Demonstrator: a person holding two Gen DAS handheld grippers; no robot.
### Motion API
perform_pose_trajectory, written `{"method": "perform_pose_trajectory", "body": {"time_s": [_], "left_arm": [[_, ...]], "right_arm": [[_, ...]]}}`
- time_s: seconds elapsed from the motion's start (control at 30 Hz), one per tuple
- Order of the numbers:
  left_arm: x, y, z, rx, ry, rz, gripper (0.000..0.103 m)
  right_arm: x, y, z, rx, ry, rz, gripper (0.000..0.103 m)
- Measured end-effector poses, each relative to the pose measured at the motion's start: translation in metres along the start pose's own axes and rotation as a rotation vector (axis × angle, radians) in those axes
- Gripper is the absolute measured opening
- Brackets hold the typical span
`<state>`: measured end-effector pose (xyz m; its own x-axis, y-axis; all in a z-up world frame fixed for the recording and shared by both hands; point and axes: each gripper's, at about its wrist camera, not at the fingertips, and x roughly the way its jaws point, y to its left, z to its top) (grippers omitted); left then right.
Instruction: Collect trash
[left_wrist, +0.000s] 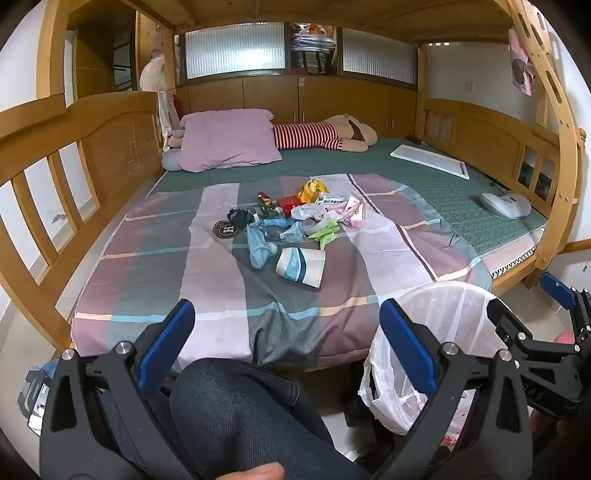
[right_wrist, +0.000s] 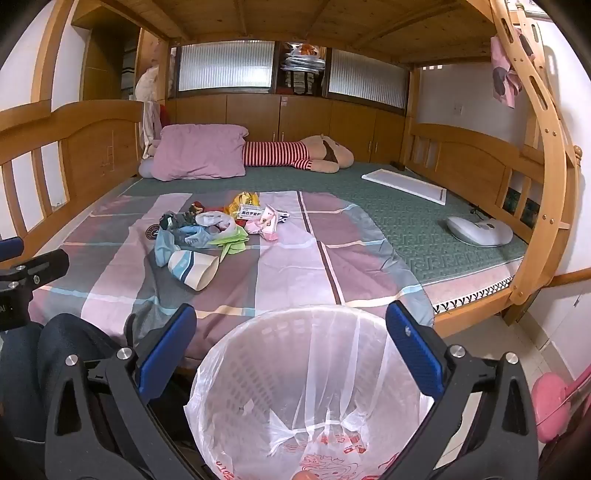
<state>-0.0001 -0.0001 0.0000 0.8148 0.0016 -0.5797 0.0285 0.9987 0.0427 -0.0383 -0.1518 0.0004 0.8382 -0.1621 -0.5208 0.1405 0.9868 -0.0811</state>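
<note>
Both grippers, left (left_wrist: 286, 332) and right (right_wrist: 291, 332), look the same: black plastic frames, silver round screws, blue pads on the fingers (left_wrist: 168, 347). Person's wearing dark blue jeans (left_wrist: 236, 410).

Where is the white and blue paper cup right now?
The white and blue paper cup lies on its side on the checked bedsheet, at the near edge of the trash pile, right beside the crumpled light blue plastic bag.

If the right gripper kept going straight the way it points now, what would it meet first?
Most likely the lined bin, which sits directly between and below the open right gripper. If it passed above the rim, the striped sheet on the bed comes next; depth is hard to judge.
</note>
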Motion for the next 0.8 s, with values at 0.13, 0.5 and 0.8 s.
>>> {"method": "perform_pose_trajectory", "body": {"time_s": [0.13,0.5,0.8], "left_arm": [[-0.0004,0.0002,0.0,-0.003,0.001,-0.001,0.1],[0.0006,0.0019,-0.0009,-0.006,0.007,-0.003,0.1],[0.0008,0.0001,-0.0012,-0.003,0.008,-0.001,0.1]], "right_arm": [[0.0004,0.0,-0.0002,-0.005,0.0,-0.005,0.1],[0.0018,-0.0015,-0.0005,-0.002,0.001,-0.006,0.1],[0.0014,0.0013,0.0009,-0.001,0.004,-0.006,0.1]]}}
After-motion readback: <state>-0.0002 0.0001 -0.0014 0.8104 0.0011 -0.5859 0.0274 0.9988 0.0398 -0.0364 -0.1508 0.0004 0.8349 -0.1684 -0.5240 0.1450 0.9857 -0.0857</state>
